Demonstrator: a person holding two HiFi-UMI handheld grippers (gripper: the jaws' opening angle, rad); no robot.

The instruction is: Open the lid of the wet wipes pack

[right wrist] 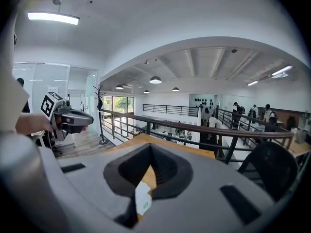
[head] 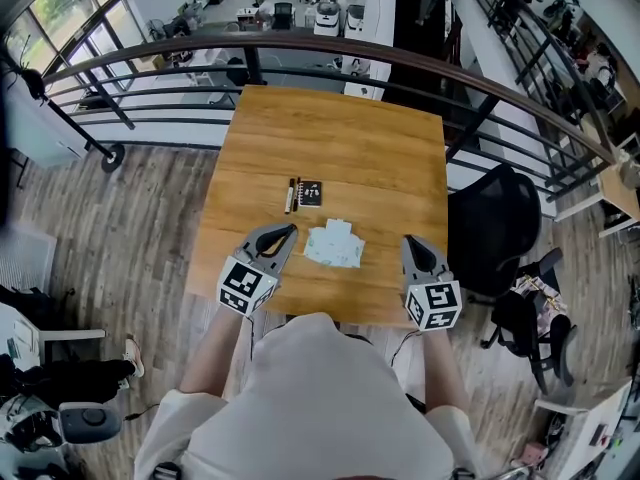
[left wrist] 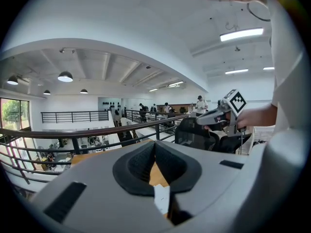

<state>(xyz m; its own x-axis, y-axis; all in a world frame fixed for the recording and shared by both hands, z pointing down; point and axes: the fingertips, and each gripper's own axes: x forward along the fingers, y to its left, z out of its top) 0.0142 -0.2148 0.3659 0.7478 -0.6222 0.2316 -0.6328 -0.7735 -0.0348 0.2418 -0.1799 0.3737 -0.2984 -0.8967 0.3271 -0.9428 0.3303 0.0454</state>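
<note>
Now, the soft, flat, pale-green wet wipes pack (head: 333, 247) lies on the square wood-grain counter (head: 380, 158), between both claws. Jaws together and empty on the left claw (head: 289, 231); same for the right claw (head: 409, 241). A slim pen (head: 289, 195) lies beyond.

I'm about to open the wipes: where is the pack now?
In the head view the pack lies near the front edge of the table, between the left gripper and right gripper, in front of the black card.
</note>
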